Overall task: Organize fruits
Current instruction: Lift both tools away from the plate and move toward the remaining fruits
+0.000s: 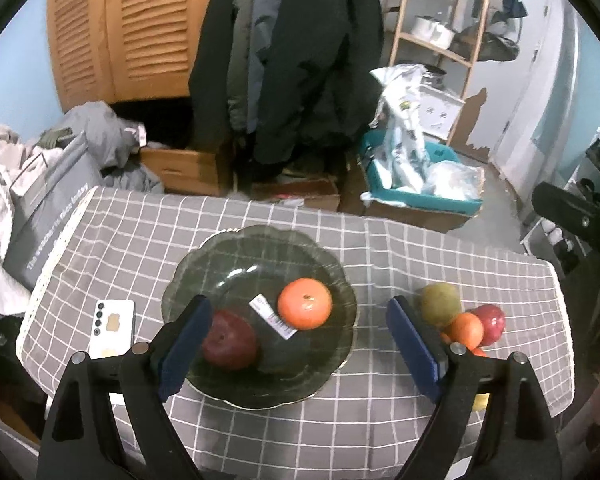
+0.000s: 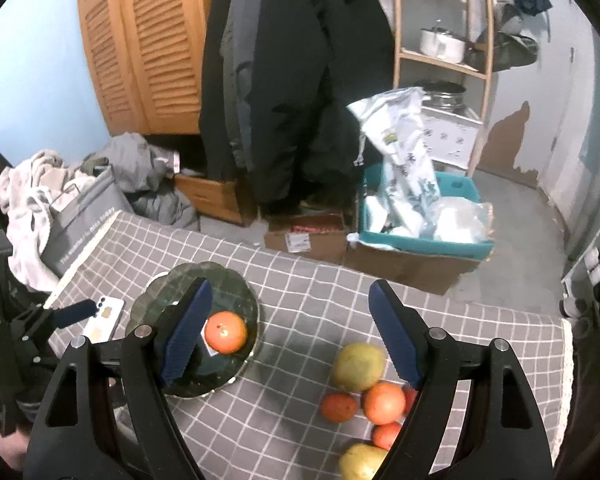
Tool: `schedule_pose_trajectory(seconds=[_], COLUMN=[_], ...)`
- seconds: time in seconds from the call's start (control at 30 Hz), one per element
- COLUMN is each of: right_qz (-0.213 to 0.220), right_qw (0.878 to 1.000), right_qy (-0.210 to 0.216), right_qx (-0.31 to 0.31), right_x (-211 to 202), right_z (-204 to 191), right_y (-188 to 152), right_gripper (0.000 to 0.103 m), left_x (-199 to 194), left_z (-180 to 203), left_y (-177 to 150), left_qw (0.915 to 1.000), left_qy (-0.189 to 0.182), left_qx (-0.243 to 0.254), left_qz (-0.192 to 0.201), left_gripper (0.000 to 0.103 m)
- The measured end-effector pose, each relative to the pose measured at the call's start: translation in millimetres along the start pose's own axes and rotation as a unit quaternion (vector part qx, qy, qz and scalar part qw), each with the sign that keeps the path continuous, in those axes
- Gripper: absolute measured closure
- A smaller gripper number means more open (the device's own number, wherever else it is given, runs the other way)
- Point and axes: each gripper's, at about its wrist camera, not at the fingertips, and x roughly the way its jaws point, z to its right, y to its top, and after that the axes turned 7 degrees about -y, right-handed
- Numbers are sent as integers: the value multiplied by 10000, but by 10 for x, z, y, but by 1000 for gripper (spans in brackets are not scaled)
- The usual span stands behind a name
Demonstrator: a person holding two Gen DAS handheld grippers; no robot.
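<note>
A dark glass bowl [image 1: 324,264] sits on the checked tablecloth and holds an orange [image 1: 305,303], a dark red apple [image 1: 230,340] and a white label card [image 1: 273,317]. My left gripper [image 1: 298,346] is open and empty, hovering over the bowl's near side. A pile of loose fruit lies to the right: a green-yellow mango [image 2: 358,366], oranges [image 2: 383,403] and a yellowish fruit [image 2: 360,462]; a red apple [image 1: 490,323] shows in the left wrist view. My right gripper [image 2: 290,338] is open and empty above the cloth between the bowl [image 2: 236,280] and the pile.
A white phone [image 1: 112,330] lies on the cloth left of the bowl. The table ends just past the bowl; beyond are cardboard boxes, a teal bin with bags [image 2: 420,224], hanging coats and a wooden shelf. A grey bag [image 1: 44,216] stands at the left.
</note>
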Motion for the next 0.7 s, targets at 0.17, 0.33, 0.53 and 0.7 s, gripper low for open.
schedule_pose_trajectory(seconds=[0.17, 0.33, 0.53, 0.7], right_qz=[262, 533, 682, 679], right_qw=[9995, 9980, 9960, 9950], right_qy=[-104, -243, -448, -564], right_qx=[172, 229, 361, 460], right_x=[-262, -477, -589, -621], right_z=[175, 333, 524, 653], right_y=[-78, -140, -228, -293], right_gripper=[22, 21, 16, 16], left_x=[-137, -264, -323, -307], left_z=[183, 353, 539, 653], left_y=[40, 71, 107, 107], left_qw=[9996, 9988, 9974, 9966], left_qy=[-85, -164, -207, -299], left_qx=[143, 264, 495, 614], left_qz=[212, 389, 482, 451], left_gripper=[9, 1, 1, 1])
